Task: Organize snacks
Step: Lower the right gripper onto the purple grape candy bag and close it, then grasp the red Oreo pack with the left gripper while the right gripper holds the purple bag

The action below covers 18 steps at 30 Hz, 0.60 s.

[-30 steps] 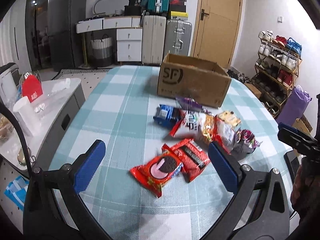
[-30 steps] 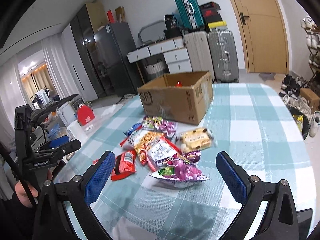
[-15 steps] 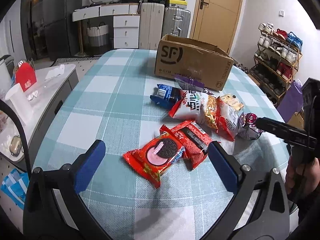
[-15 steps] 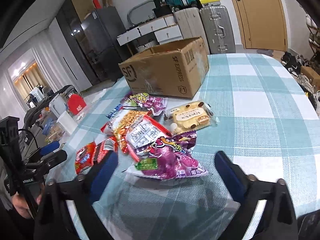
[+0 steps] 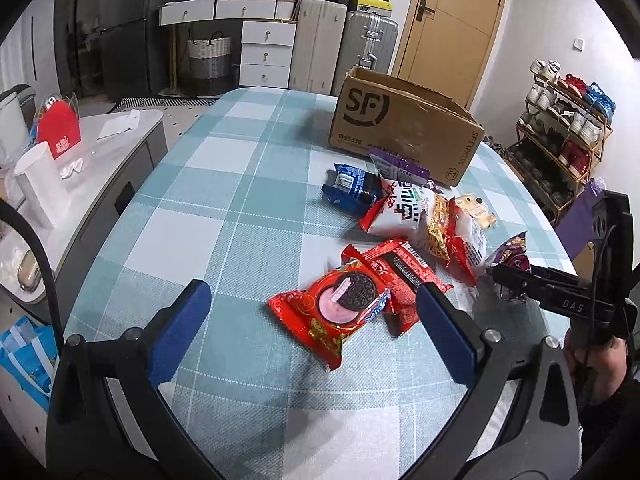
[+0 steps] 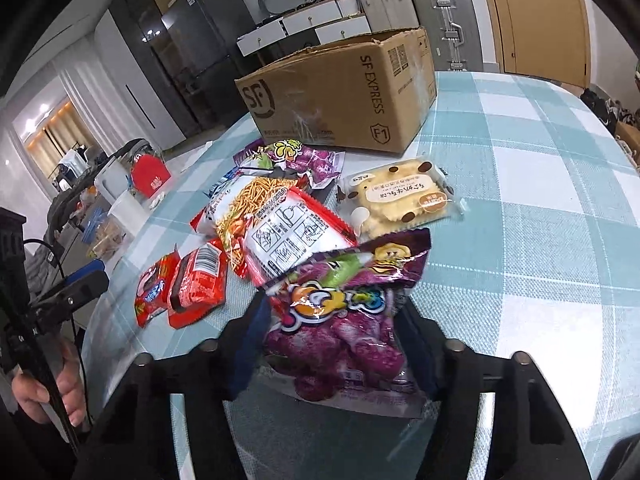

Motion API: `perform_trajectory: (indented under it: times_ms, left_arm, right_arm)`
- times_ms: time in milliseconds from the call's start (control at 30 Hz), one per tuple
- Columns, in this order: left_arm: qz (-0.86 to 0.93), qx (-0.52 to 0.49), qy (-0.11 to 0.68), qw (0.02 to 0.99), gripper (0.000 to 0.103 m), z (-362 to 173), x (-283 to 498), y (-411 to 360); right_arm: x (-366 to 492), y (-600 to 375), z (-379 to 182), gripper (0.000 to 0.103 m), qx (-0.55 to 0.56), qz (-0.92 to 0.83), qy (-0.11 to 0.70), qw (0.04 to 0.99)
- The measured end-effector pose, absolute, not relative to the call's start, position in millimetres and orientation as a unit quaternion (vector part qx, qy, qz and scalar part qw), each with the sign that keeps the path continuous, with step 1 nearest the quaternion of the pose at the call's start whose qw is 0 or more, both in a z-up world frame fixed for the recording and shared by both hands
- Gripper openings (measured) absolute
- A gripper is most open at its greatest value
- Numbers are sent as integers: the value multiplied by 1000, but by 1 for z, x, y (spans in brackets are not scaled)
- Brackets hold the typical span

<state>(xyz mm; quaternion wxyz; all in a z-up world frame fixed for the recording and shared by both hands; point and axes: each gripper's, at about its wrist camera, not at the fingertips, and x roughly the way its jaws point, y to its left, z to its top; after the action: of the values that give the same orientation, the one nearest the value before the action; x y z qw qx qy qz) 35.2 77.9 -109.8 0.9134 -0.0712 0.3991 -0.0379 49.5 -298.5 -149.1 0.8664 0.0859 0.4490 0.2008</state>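
Note:
Several snack packs lie on the checked table in front of an open SF cardboard box (image 5: 404, 124), which also shows in the right wrist view (image 6: 344, 92). My right gripper (image 6: 332, 344) is shut on a purple candy bag (image 6: 340, 320); this bag also shows in the left wrist view (image 5: 510, 260). My left gripper (image 5: 312, 320) is open and empty, just above a red Oreo pack (image 5: 340, 308) that overlaps a second red pack (image 5: 400, 276). A noodle pack (image 6: 276, 224), a yellow cake pack (image 6: 400, 200), a second purple bag (image 6: 296, 156) and a blue pack (image 5: 352, 188) lie between.
The table (image 5: 200, 216) is oval, with a teal check cloth. A grey side counter (image 5: 100, 152) with a red box (image 5: 60, 136) and white cup (image 5: 36, 184) stands left. Suitcases, drawers and a shoe rack (image 5: 568, 136) lie beyond.
My right gripper moved forward and down and shut on the purple candy bag. My left gripper came lower and closer to the red Oreo pack, still open.

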Motion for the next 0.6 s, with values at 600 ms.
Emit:
perform_trajectory:
  times_ms: [600]
  left_arm:
    - [-13, -79, 405, 911, 102, -111, 18, 99]
  right_arm:
    - [15, -324, -135, 48, 138, 204, 418, 875]
